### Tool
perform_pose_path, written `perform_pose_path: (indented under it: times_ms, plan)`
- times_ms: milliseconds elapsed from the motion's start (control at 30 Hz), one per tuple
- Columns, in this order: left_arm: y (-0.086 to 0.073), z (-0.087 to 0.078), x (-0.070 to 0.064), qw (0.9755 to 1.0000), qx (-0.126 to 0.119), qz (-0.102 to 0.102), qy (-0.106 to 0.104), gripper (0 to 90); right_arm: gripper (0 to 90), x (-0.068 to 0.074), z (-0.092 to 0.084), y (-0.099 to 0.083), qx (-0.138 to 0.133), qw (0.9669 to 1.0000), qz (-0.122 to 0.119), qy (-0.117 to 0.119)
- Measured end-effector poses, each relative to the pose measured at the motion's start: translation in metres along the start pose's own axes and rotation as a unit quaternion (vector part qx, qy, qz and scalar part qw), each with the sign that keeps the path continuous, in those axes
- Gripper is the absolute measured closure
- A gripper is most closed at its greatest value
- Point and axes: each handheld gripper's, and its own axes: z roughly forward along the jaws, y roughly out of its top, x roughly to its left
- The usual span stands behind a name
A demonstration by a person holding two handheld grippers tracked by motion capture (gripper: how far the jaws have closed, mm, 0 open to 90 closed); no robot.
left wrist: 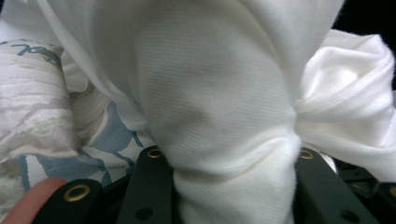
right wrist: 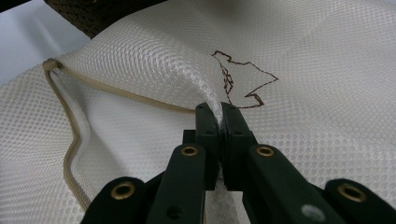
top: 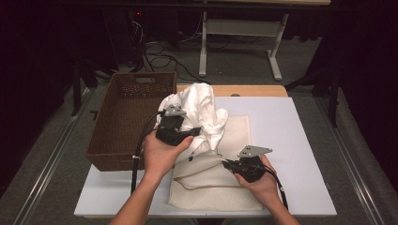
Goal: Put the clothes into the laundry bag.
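Pinching the mesh bag's (top: 220, 180) top layer at five o'clock on the bench (top: 291, 140), the right claw (right wrist: 219, 114) props its mouth open, likely so the left claw (top: 195, 131), clamped on the white shirt (top: 202, 110) at centre, can stuff it in.

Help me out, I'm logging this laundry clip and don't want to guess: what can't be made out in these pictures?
- Inside of the basket: high view, dark, and the white garment overlaps its right rim.
- The garment's type: left gripper view, bunched cloth crowds the lens; its blue print is folded under.
- The mesh bag opening: high view, covered by the garment and left gripper.
- Bag's contents: right gripper view, the right gripper pinches mesh that lies flat.
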Motion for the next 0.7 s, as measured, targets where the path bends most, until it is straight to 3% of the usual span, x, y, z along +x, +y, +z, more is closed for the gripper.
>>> perform_pose_path:
  times_ms: [100, 200, 400, 500, 700]
  plan:
    - [-0.008, -0.005, -0.006, 0.9999, 0.0, -0.004, -0.012, 65.7, 88.3, 0.0, 0.0, 0.0, 0.0, 1.0, 0.001, 0.0]
    - [-0.018, -0.007, -0.013, 0.9999, 0.009, 0.007, -0.011, 65.7, 88.3, 0.0, 0.0, 0.0, 0.001, 1.0, 0.003, -0.001]
    - [-0.04, -0.01, -0.023, 0.9994, 0.012, -0.003, -0.032, 65.5, 88.3, -0.001, 0.0, -0.001, -0.001, 1.0, 0.006, -0.002]
    - [-0.052, -0.008, -0.03, 0.9993, 0.019, 0.0, -0.032, 65.3, 88.3, -0.001, 0.001, -0.001, -0.001, 1.0, 0.006, -0.002]
    - [-0.072, -0.015, -0.03, 0.999, 0.012, -0.019, -0.038, 65.3, 88.3, 0.0, 0.002, -0.001, -0.001, 1.0, 0.006, -0.002]
